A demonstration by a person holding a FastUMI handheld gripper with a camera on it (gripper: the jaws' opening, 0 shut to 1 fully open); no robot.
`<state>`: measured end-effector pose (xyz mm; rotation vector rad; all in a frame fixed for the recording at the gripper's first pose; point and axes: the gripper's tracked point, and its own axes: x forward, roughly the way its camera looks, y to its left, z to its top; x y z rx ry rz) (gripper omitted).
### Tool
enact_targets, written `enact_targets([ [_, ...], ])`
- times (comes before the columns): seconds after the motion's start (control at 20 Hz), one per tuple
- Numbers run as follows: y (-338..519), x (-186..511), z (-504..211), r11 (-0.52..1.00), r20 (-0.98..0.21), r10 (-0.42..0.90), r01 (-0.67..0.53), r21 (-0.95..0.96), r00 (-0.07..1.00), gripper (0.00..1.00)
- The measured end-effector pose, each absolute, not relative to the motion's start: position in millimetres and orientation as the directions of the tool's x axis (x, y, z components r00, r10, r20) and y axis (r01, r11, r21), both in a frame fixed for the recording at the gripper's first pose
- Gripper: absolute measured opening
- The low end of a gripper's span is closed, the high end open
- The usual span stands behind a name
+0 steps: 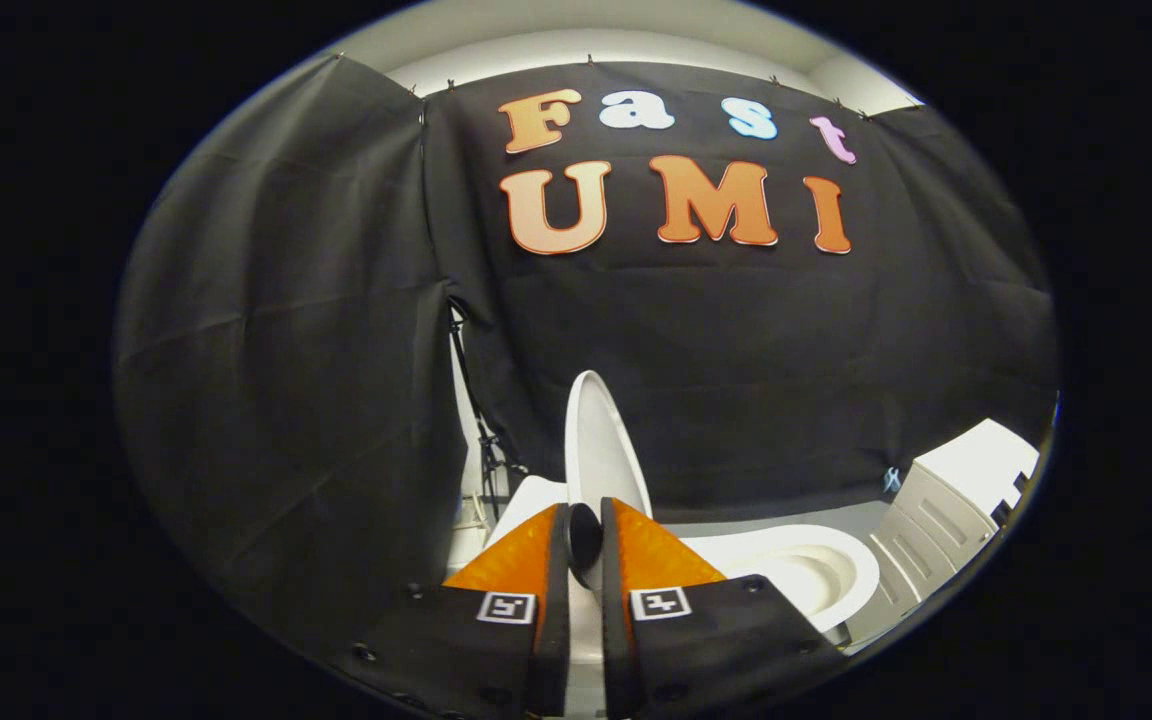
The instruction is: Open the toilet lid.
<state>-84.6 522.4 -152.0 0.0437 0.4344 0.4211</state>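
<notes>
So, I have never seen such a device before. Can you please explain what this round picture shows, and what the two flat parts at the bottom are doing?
The picture comes from a small camera riding on a hand-held tool, looking forward along its two fingers. A person carries it; there is no robot arm. Those two flat parts are the fingers of the tongs. They are closed on the edge of the white toilet lid, which passes between them and stands raised, nearly upright. To the right of the fingers lies the open toilet bowl with its seat down. Beyond it stands a white cabinet. A thin dark stand rises behind, to the left of the lid. The black cloth is the booth's wall. The wide lens bends the whole scene.
</notes>
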Motion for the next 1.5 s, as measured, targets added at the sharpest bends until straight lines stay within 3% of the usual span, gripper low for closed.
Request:
enact_targets([
  [0.1, 512, -84, -168, 0.919, -0.445, 0.391, -0.365, 0.146, 0.806, 0.36],
  [0.25, 500, -71, -150, 0.928, -0.397, 0.372, -0.34, 0.152, 0.839, 0.48],
  [0.65, 484, -67, -103, 0.91, -0.313, 0.412, -0.374, 0.176, 0.855, 0.99],
  [1.5, 332, -17, -27, 0.971, -0.196, 0.23, -0.213, 0.106, 0.953, 0.98],
])
